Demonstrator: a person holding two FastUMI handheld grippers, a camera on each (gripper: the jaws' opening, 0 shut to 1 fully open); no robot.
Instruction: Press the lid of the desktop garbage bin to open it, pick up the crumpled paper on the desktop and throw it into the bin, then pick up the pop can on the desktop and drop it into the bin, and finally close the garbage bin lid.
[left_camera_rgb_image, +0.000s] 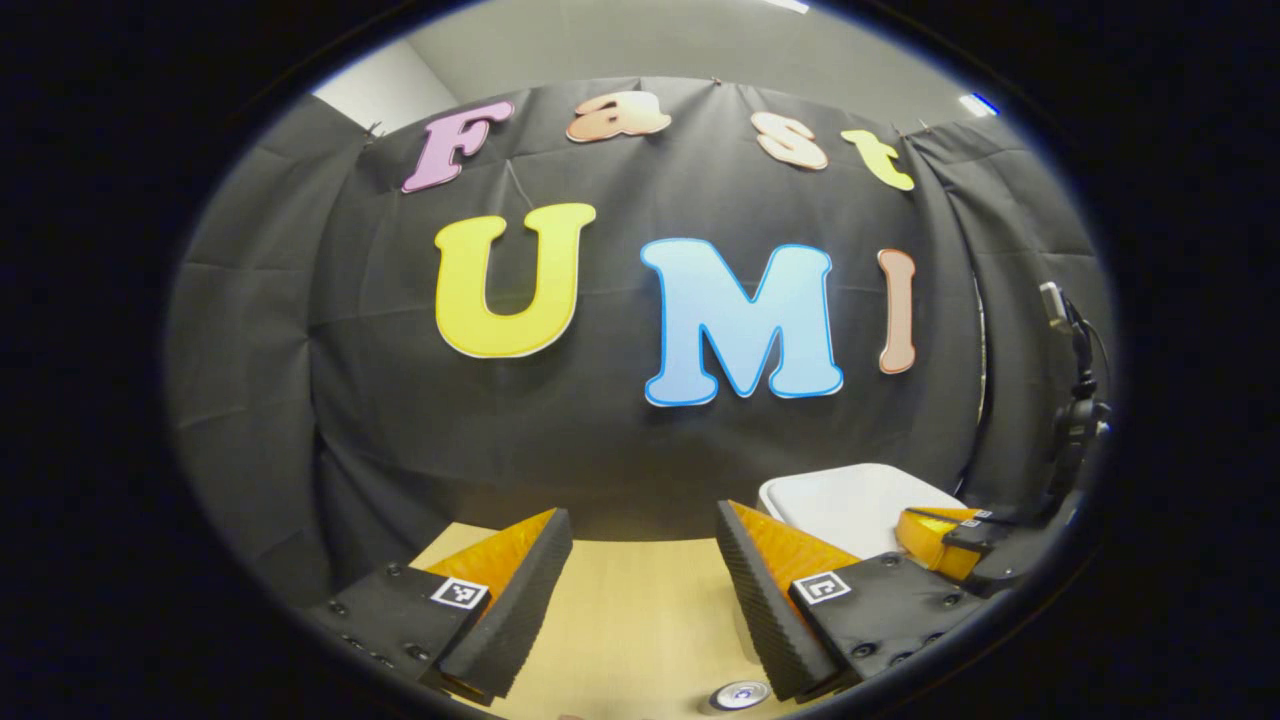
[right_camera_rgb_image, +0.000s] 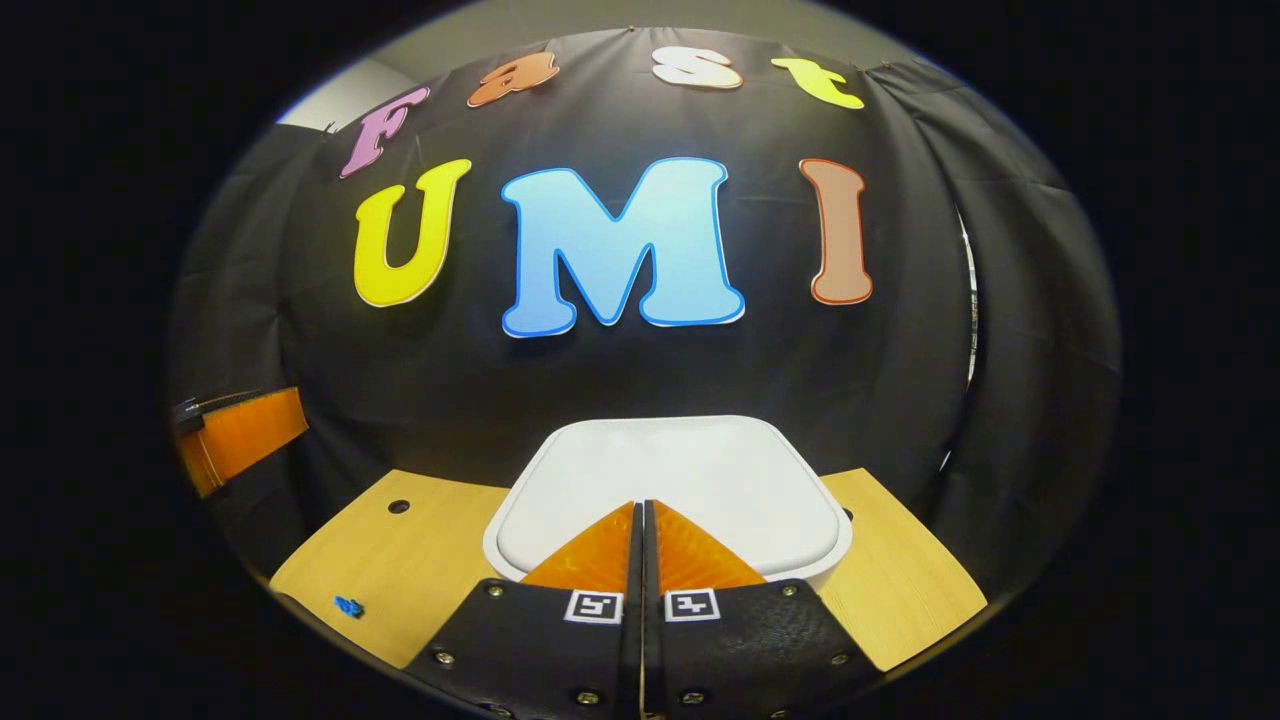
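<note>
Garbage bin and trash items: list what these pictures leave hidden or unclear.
- Bin: right gripper view shows its shut lid; the body is hidden below by the right tool.
- Pop can: left gripper view, cut off at the bottom edge beside the left tool.
- Lid contact: the right tool's tips overlap the lid; touching cannot be told.

We see both views evenly lit from ceiling lights (left_camera_rgb_image: 975, 103) overhead, sharp at centre, strongly bent at the edges, with soft glare on the white lid (right_camera_rgb_image: 670, 480).
</note>
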